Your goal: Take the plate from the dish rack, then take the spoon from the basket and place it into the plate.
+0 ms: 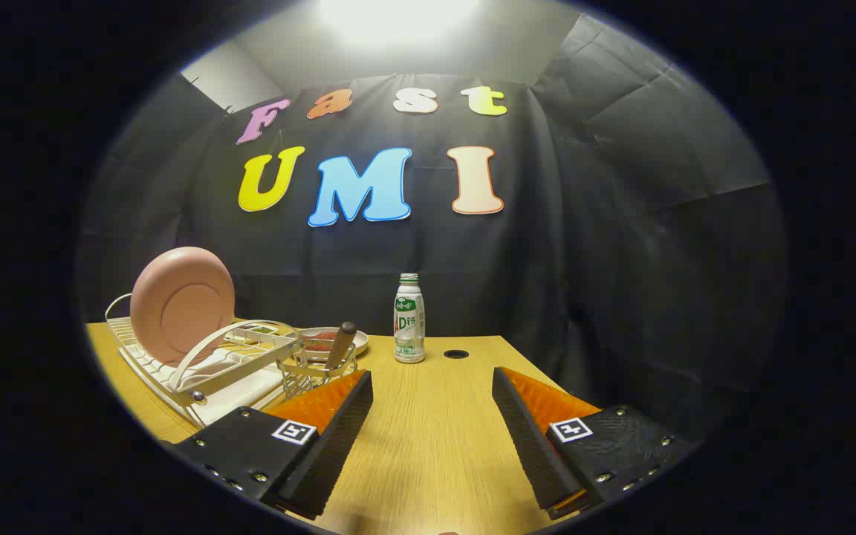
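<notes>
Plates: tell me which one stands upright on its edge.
The pink plate in the white dish rack stands on edge; the other dish lies flat behind the wire basket. The gripper is open.

Tongs (432,386): held level and low, fingers (339,438) spread wide apart, nothing gripped between them. Tips are directed toward 12 o'clock; one finger is set at 7 o'clock, the other at 5.

— What are we working on here?
— We've got a wooden table (428,438) with a round hole (456,354) near its far edge.
— And what sits on it?
— We see a white dish rack (205,368) with a wire basket (316,368) beside it, a small dish (331,339) behind those, and a bottle (409,318) upright.
</notes>
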Tool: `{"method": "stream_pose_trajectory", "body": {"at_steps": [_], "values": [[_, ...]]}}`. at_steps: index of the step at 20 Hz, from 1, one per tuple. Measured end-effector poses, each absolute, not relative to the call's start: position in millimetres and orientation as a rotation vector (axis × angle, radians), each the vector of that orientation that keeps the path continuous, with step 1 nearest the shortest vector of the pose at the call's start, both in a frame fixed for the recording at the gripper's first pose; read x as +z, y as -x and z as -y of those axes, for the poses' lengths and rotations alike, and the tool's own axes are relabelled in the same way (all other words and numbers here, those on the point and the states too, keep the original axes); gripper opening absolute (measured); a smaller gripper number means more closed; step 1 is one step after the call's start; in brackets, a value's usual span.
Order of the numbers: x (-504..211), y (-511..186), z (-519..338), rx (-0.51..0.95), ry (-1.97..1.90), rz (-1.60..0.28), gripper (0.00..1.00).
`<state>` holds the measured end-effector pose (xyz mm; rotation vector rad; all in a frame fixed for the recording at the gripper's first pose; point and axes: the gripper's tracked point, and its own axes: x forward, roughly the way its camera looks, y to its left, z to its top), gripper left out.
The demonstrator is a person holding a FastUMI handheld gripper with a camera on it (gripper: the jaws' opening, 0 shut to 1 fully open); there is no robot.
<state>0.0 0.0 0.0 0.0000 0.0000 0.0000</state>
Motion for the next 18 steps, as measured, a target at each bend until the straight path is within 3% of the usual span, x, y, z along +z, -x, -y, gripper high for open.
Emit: {"method": "stream_pose_trajectory", "body": {"at_steps": [7, 18], "values": [[74.1, -11.5, 47.5, -0.123, -0.007, 0.078, 0.99], [144.3, 87.3, 58.0, -0.176, -0.001, 0.008, 0.98]]}}
